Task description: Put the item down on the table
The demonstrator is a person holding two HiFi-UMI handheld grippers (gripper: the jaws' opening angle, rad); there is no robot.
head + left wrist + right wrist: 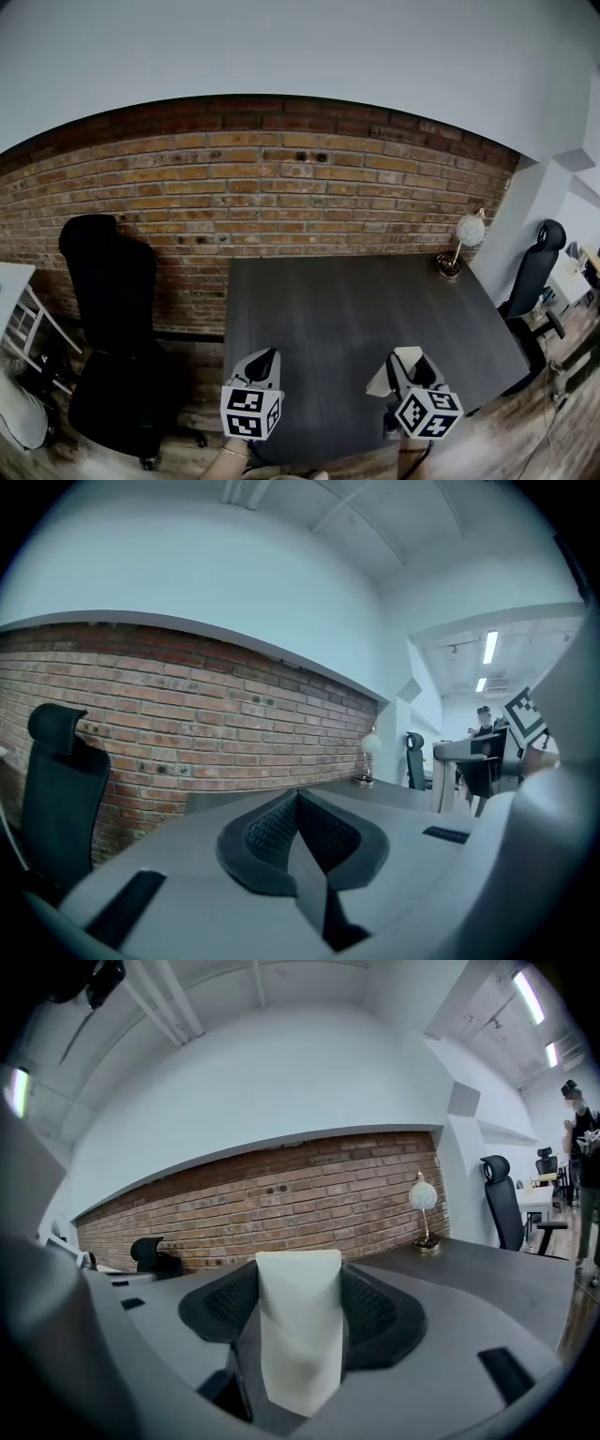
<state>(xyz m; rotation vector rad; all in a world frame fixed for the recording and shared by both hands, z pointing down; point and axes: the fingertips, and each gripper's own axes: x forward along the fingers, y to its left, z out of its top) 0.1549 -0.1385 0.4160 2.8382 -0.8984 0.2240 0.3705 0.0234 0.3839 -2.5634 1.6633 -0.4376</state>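
Your right hand-held gripper (302, 1283) pinches the pale folded item (298, 1335) over the near part of the tabletop (337, 300), likely ready for lowering. Your left hand-held gripper (298, 803), pressed together on nothing, hangs well aside, leaving room.

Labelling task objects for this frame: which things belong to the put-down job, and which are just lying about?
Job: white item, clamped in the right gripper; table, where it goes.
Lying about: left gripper, shut on nothing; lamp at the table's far corner; black chair left of the table; second chair at right.
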